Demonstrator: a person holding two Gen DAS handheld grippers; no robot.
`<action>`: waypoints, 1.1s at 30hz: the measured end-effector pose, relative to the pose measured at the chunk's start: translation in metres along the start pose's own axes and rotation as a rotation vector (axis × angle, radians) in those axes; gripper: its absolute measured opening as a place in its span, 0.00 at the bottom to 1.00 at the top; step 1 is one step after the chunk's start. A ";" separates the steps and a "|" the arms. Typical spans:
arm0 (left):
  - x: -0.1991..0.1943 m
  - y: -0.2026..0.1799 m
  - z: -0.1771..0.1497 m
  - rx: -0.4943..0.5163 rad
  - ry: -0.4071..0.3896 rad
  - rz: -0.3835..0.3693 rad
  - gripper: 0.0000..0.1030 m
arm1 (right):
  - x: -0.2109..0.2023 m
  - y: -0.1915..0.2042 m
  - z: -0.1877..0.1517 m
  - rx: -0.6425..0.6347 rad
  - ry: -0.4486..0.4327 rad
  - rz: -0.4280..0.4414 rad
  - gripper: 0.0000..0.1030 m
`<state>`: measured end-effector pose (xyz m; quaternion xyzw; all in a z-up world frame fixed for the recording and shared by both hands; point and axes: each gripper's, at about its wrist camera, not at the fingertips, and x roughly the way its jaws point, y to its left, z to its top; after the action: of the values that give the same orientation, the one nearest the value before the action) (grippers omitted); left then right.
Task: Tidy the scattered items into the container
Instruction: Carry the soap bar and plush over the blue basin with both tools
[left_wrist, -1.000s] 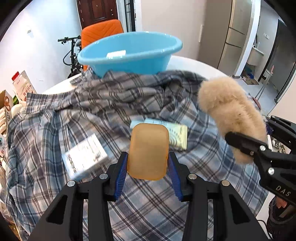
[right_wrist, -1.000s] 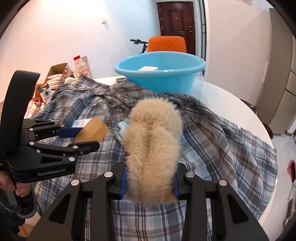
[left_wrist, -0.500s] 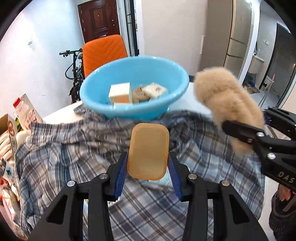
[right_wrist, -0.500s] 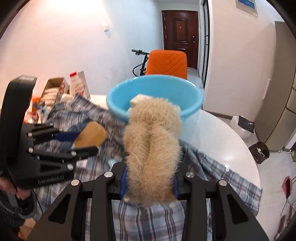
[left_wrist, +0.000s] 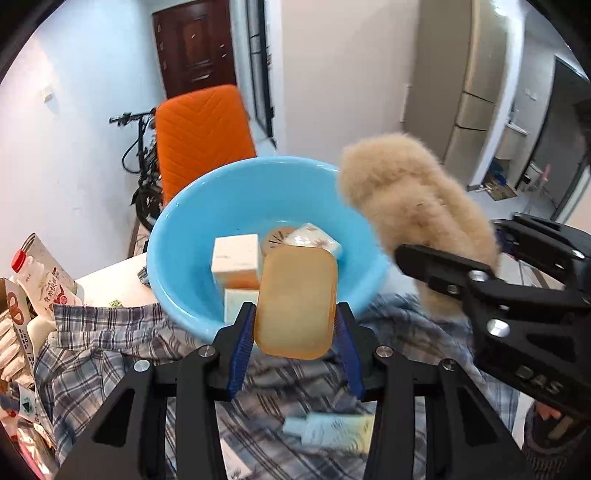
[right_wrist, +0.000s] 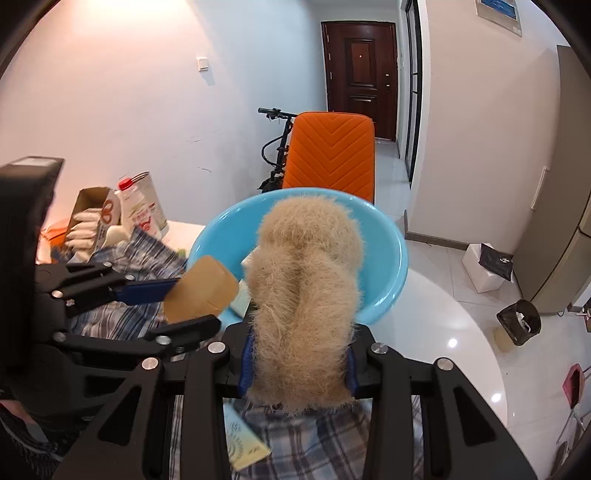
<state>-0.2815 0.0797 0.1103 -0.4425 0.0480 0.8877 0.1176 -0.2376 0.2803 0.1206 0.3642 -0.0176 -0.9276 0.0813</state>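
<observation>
My left gripper (left_wrist: 295, 328) is shut on a flat tan soap-like bar (left_wrist: 297, 302), held just above the near rim of the blue basin (left_wrist: 177, 236). The basin holds a white-and-orange box (left_wrist: 236, 254), a round brown item (left_wrist: 277, 236) and a wrapped packet (left_wrist: 314, 236). My right gripper (right_wrist: 299, 365) is shut on a fluffy beige plush (right_wrist: 306, 280), held over the basin's near right rim (right_wrist: 391, 266). The plush (left_wrist: 413, 206) and right gripper also show in the left wrist view. The left gripper and bar (right_wrist: 201, 290) show in the right wrist view.
A plaid shirt (left_wrist: 96, 362) covers the round white table (right_wrist: 443, 325). A pale blue-and-yellow packet (left_wrist: 328, 430) lies on it below my grippers. Cartons and snack bags (left_wrist: 33, 280) crowd the left edge. An orange chair (left_wrist: 203, 136) and a bicycle stand behind the basin.
Both grippers have risen and moved forward with their loads, from over the shirt to the basin's near rim. The basin's contents have come into view.
</observation>
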 end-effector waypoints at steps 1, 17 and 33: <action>0.007 0.004 0.006 -0.008 0.008 -0.001 0.44 | 0.006 -0.003 0.005 0.008 0.007 0.001 0.35; 0.114 0.063 0.064 -0.097 0.104 0.000 0.44 | 0.122 -0.043 0.046 0.097 0.137 0.032 0.35; 0.156 0.092 0.088 -0.107 0.096 -0.004 0.44 | 0.170 -0.043 0.063 0.083 0.186 -0.014 0.35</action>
<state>-0.4638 0.0335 0.0376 -0.4905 0.0050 0.8664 0.0930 -0.4088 0.2932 0.0488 0.4517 -0.0459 -0.8889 0.0608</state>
